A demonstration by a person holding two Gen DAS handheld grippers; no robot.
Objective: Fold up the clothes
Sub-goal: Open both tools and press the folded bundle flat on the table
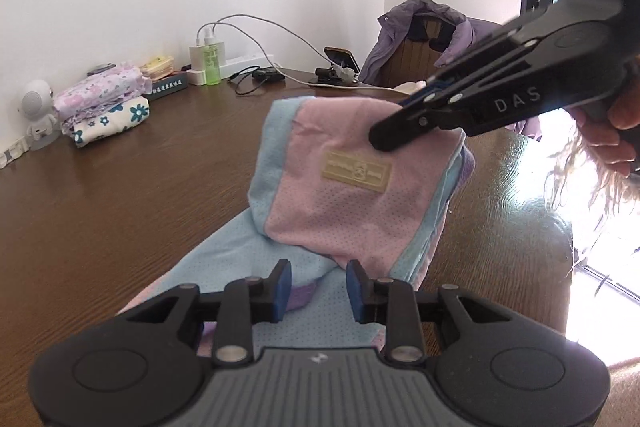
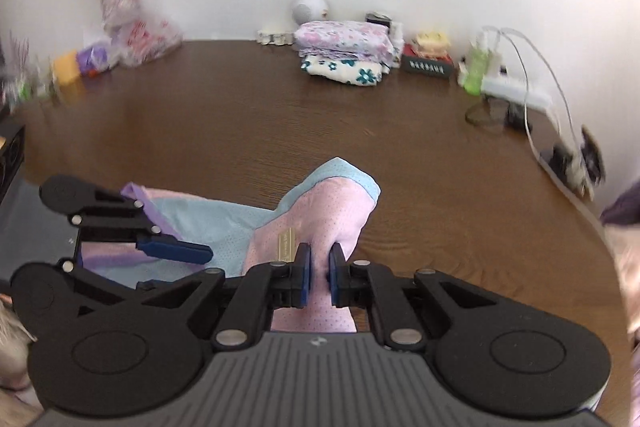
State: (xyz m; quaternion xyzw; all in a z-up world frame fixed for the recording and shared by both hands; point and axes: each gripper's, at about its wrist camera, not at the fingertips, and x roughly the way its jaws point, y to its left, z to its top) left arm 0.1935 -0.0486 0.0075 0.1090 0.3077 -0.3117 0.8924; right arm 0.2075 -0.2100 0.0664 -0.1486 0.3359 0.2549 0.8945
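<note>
A pink, light-blue and lilac mesh garment [image 1: 332, 203] with a tan label [image 1: 356, 171] lies partly on the brown table [image 1: 120, 211]. My right gripper [image 2: 319, 277] is shut on a pink fold of the garment [image 2: 336, 219] and holds it lifted; it also shows in the left wrist view [image 1: 404, 119], coming in from the right. My left gripper [image 1: 319, 293] is open and empty, low over the flat light-blue part. It shows at the left in the right wrist view [image 2: 176, 263].
A stack of folded floral clothes [image 1: 106, 105] sits at the far left by the wall, also in the right wrist view [image 2: 346, 53]. A green bottle [image 1: 211, 65], chargers, cables and a phone [image 1: 340, 61] lie at the back. A chair with a purple jacket [image 1: 424, 35] stands far right.
</note>
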